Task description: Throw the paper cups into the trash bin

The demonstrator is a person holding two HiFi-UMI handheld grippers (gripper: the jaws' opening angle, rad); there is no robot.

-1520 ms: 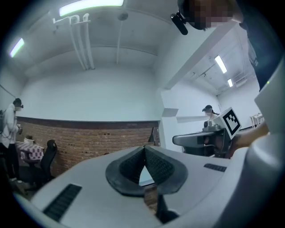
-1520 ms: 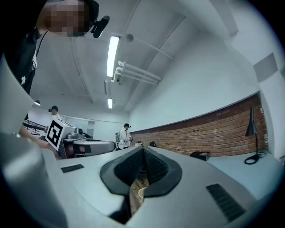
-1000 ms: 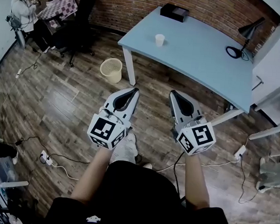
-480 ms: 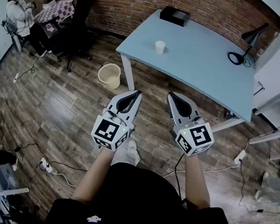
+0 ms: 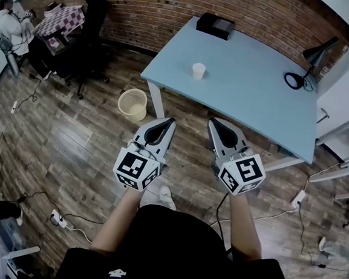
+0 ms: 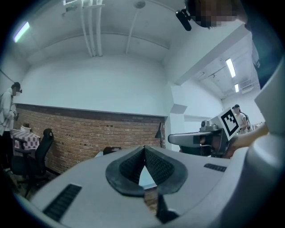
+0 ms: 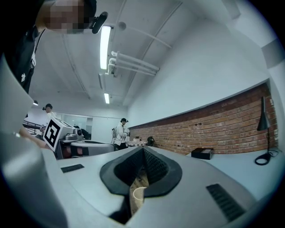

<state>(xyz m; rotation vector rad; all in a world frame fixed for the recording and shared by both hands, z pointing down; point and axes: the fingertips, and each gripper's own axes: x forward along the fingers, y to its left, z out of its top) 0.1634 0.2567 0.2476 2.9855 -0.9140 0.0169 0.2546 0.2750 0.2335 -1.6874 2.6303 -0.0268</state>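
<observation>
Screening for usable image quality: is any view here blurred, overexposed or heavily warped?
Head view: sharp and evenly lit, the paper cup crisp, though fisheye bows the table edges. Left gripper view: dark round vignette, and the brick wall curves with the wide lens. Right gripper view: same vignette, with the ceiling tube blown out white.

No text, label, brand or number can be read.
</observation>
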